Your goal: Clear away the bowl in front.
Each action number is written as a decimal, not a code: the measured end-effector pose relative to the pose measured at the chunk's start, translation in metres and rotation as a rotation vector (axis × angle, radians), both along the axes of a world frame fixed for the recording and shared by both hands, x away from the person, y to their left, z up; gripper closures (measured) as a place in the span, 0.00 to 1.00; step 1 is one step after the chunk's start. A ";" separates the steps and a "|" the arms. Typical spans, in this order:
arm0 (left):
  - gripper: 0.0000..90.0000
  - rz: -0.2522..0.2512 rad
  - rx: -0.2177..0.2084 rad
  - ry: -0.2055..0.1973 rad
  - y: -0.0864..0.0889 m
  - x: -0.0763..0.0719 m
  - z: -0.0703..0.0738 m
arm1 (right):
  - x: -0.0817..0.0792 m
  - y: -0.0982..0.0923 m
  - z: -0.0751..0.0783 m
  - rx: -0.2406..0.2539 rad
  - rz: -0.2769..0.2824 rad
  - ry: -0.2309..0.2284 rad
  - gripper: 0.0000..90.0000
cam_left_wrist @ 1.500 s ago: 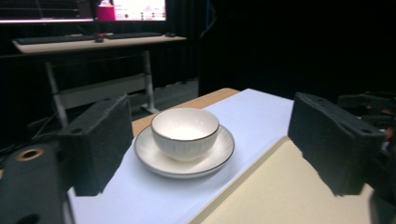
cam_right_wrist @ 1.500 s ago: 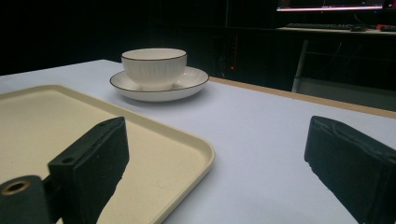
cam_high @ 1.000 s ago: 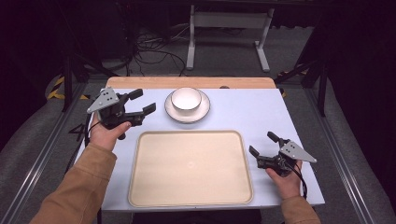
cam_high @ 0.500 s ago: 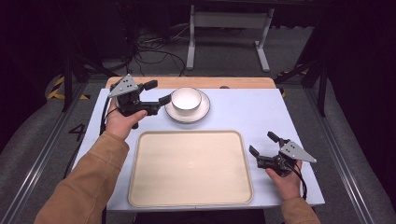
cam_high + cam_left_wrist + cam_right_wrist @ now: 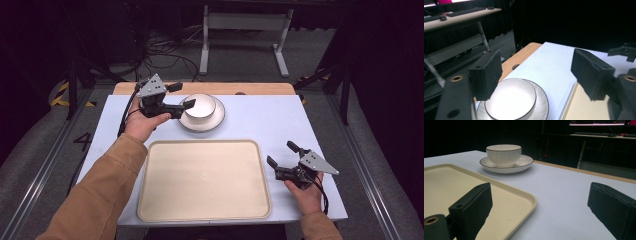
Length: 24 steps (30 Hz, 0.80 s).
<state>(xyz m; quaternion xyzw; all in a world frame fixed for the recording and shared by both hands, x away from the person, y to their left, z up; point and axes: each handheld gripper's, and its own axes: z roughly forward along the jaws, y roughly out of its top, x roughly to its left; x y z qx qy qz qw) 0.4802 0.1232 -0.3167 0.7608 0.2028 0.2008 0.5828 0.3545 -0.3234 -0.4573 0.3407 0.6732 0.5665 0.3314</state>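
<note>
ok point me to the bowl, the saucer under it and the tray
bowl [image 5: 200, 106], high view, on its white inside
saucer [image 5: 217, 121], high view, on the bare rim right of the bowl
tray [image 5: 200, 180], high view, on its empty beige floor

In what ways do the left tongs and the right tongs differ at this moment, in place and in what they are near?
The left tongs are at the far side of the table, beside the bowl on its saucer; the right tongs are at the near right, beside the tray. The left tongs are raised above the table; the right tongs sit low. Both are open and hold nothing.
</note>
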 end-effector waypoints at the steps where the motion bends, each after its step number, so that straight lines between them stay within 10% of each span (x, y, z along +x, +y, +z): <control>1: 0.32 -0.001 -0.001 -0.003 0.000 0.001 0.000 | 0.000 0.000 0.000 0.000 0.000 0.000 0.07; 11: 0.38 0.008 0.064 0.074 -0.007 0.015 0.002 | 0.000 -0.001 0.000 0.005 0.000 0.002 0.06; 24: 0.44 -0.041 0.280 0.119 -0.026 0.034 -0.005 | 0.000 -0.001 0.000 0.003 0.001 -0.002 0.05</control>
